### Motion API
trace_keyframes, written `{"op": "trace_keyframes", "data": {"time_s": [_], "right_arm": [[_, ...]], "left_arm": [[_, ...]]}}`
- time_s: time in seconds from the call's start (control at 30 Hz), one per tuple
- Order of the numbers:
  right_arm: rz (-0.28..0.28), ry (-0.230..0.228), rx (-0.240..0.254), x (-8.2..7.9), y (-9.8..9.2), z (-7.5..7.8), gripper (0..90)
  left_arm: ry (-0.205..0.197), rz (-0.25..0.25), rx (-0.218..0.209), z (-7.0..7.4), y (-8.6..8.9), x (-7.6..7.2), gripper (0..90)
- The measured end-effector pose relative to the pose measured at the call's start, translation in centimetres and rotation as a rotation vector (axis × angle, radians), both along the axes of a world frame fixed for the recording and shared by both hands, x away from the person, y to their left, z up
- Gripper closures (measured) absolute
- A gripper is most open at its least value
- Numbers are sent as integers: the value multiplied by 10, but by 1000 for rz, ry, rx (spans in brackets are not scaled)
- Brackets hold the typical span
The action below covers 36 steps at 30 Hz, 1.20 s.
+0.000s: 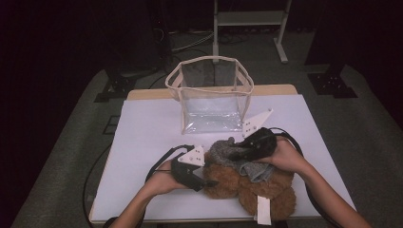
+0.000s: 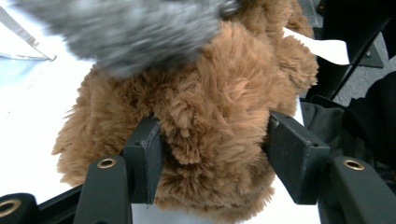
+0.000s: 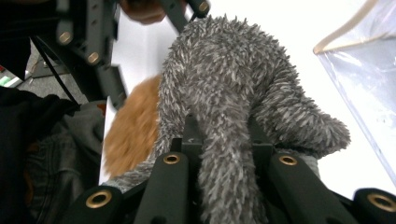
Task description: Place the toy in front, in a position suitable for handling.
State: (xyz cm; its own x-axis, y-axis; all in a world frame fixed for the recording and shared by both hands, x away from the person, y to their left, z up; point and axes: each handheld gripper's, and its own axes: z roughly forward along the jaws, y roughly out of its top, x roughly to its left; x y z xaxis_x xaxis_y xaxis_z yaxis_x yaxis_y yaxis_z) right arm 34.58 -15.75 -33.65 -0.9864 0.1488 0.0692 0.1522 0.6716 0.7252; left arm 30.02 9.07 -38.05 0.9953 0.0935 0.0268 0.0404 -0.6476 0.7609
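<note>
Both forearms are bare, no sleeves. Each black gripper, left gripper (image 1: pixel 207 183) and right gripper (image 1: pixel 236 153), carries a pale grey three-cornered plate on top, screw dots showing. Black cables loop off toward seven and four o'clock. Up close, brass-ringed holes stud the matte black jaw arms.

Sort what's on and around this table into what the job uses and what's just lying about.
In use:
- brown plush, between the left gripper's jaws
- grey plush, pinched by the right gripper
- clear bag, probably where they go

Lying about:
- white stand on the floor behind
- table bears it all
</note>
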Motion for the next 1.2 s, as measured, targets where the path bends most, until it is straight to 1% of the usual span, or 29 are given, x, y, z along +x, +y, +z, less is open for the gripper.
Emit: {"op": "trace_keyframes", "data": {"time_s": [0.07, 0.17, 0.27, 0.33, 0.4, 0.43, 0.47, 0.53, 0.57, 0.6, 0.67, 0.7, 0.8, 0.87, 0.93, 1.0, 1.07, 1.1, 1.13, 1.2], "right_arm": [[13, 2, -1, 4, 8, 0, 748], [26, 17, 2, 8, 22, -2, 748], [42, 29, -12, 13, 35, -6, 748], [48, 38, -28, 16, 41, -10, 746], [47, 44, -30, 16, 41, -11, 747], [42, 45, -28, 16, 40, -10, 747], [41, 36, -29, 16, 37, -9, 747], [31, 38, -25, 15, 30, -8, 747], [24, 33, -26, 14, 25, -7, 747], [15, 38, -24, 13, 21, -7, 747], [2, 32, -20, 9, 9, -5, 747], [4, 22, -21, 8, 3, -4, 747], [-21, 3, -39, -1, -14, 0, 747], [-38, 7, -26, -4, -25, -1, 747], [-50, 13, -15, -6, -31, -2, 748], [-49, 17, -1, -7, -32, -4, 748], [-38, 17, 9, -7, -28, -5, 748], [-38, 17, 9, -7, -28, -5, 748], [-22, 19, 12, -8, -22, -6, 747], [-14, 15, 10, -9, -18, -5, 747]], "left_arm": [[3, -5, -1, 0, 0, -3, 399], [9, -21, -3, -1, 0, -7, 399], [10, -36, -3, -2, 0, -12, 399], [7, -35, 1, -2, 0, -12, 393], [9, -36, 0, -3, 2, -11, 393], [9, -32, 1, -3, 2, -10, 393], [5, -30, 5, -2, 2, -10, 391], [-8, -23, 16, -2, 0, -9, 380], [-9, -21, 15, -2, 0, -9, 376], [-9, -17, 15, -2, 0, -8, 375], [-11, -13, 22, -1, 0, -5, 372], [-8, -9, 24, -2, 0, -4, 374], [-11, -3, 30, -1, -1, -4, 376], [-14, -2, 32, 1, -3, -3, 366], [-18, 3, 28, 5, -4, -1, 350], [-21, 5, 11, 11, -7, 1, 329], [-28, 0, 4, 16, -13, 3, 313], [-28, 0, 4, 16, -13, 3, 312], [-28, -2, 7, 16, -14, 4, 312], [-17, -10, 21, 14, -18, 5, 321]]}}
